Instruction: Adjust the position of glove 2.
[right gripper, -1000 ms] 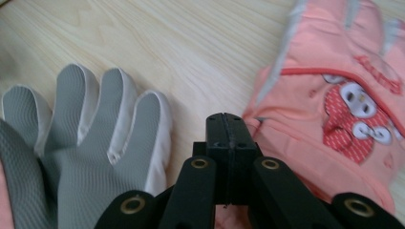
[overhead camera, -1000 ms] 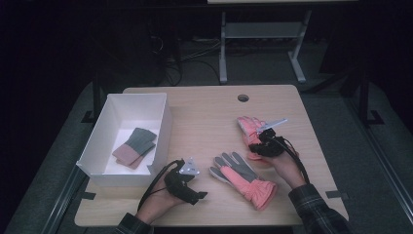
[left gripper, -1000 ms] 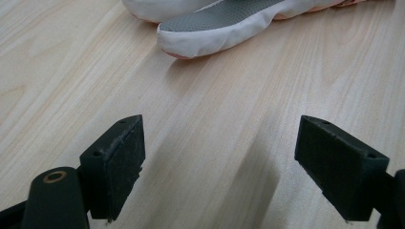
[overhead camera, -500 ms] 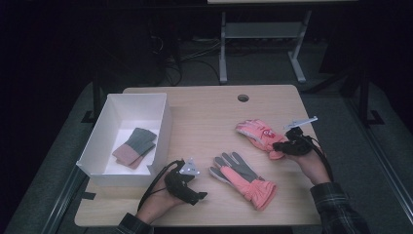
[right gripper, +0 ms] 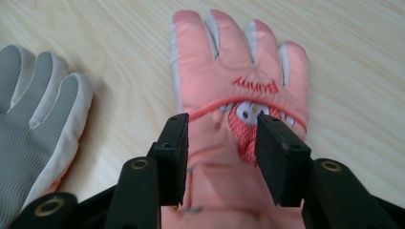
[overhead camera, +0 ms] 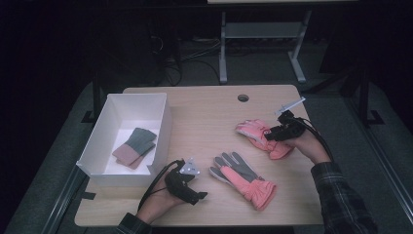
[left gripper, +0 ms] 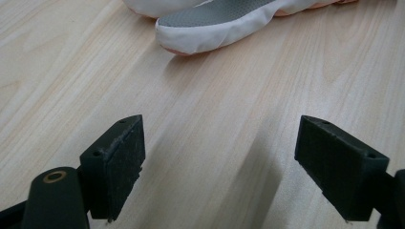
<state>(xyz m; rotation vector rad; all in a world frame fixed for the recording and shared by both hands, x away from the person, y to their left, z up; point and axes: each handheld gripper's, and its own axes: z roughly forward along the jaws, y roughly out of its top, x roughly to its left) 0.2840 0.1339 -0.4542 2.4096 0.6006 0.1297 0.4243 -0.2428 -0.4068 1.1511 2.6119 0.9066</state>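
The right gripper (right gripper: pixel 222 157) has just been opening over the pink glove (overhead camera: pixel 263 137) at the right of the frame; its jaws no longer press it. The left gripper (left gripper: pixel 239 167) rests open near the second glove (overhead camera: pixel 243 178). Both gloves lie on the desk (overhead camera: pixel 204 112), so putting them into the white box (overhead camera: pixel 163 124) probably remains.

The pink glove (right gripper: pixel 239 119) bears small red embroidered lettering, upside down at centre frame, too unclear to read reliably.
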